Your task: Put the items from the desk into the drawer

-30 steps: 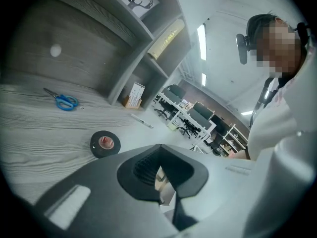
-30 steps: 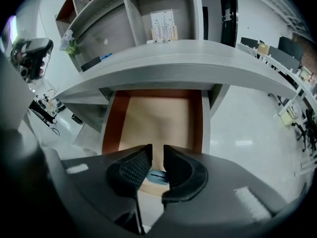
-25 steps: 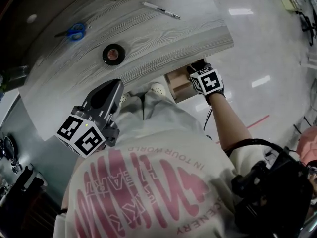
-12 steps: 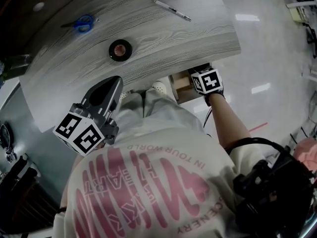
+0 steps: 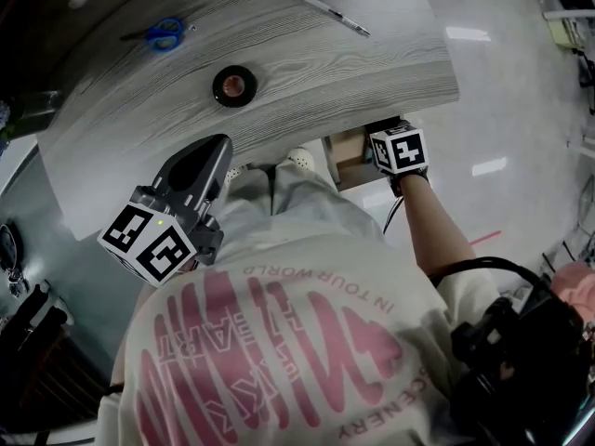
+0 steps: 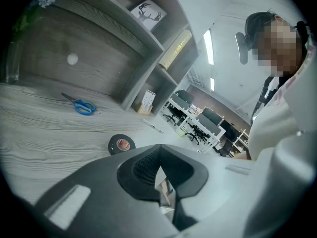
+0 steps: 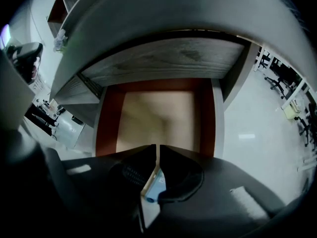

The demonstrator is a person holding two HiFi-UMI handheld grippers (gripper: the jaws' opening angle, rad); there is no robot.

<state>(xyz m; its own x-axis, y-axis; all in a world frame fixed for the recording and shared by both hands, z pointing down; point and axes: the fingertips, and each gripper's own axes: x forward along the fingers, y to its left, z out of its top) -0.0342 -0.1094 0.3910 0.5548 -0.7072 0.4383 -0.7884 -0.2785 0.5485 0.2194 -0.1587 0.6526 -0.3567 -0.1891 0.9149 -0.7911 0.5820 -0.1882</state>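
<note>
Seen from above, a grey wood-grain tabletop (image 5: 307,72) carries a black tape roll (image 5: 234,85) near its front edge. Blue-handled scissors (image 5: 164,33) lie beyond the tape roll and to its left. A pen (image 5: 335,15) lies beyond the tape roll and to its right, well apart from both.

The left gripper (image 5: 217,149) hovers in front of the tape roll, near the tabletop's front edge, pointing toward the roll without touching it. Its jaws are clenched tip to tip and grasp nothing.

To the right of the tape roll and lower, under the tabletop's edge, a drawer (image 5: 346,154) stands pulled open. The right gripper (image 7: 156,151) points steeply down into that drawer (pale wooden floor, reddish-brown sides). Its jaws have just been closing and now stand almost together, with only a thin slit between the tips and nothing pinched there. Through the gap behind the tips a small pale blue thing (image 7: 151,195) shows; what it is cannot be told.
</note>
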